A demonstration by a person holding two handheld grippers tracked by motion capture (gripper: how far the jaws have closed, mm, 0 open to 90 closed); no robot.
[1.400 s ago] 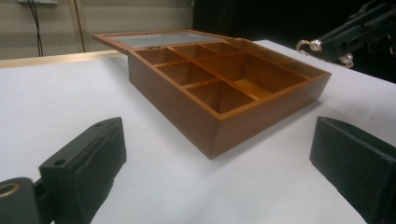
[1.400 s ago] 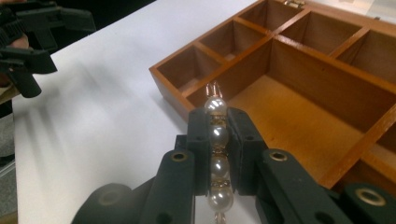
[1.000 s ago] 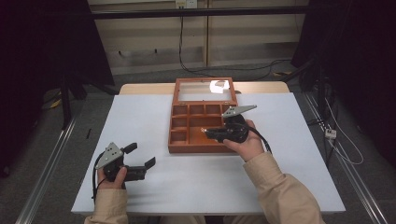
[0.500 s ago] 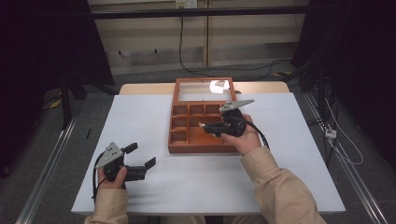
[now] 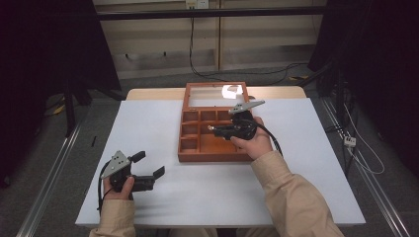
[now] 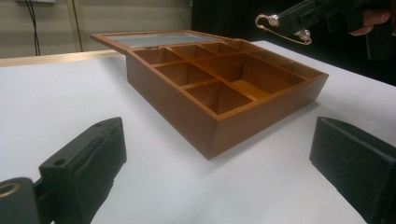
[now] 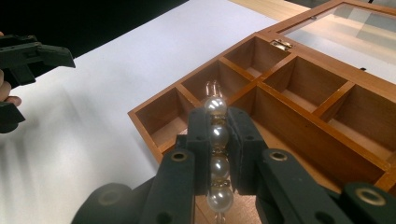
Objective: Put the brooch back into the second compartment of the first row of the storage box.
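While the right gripper hangs over the middle of the high view, its jaws are closed on a pearl brooch pin, a row of white pearls on a gold-coloured bar that shows clamped between the black jaws at the bottom centre of the right gripper view. In the left gripper view the same pin appears at the upper right, held in the air above the wooden compartment box. The box sits at the centre of the white table, with its glass-paned lid lying open toward the top of the frame. Its small compartments and the larger one beside them look bare in both gripper views. The right hand holding the gripper is over the box's right side. At the lower left of the high view, the left gripper rests on the table, well apart from the box, with its jaws spread wide and nothing between them; the left hand grips it.
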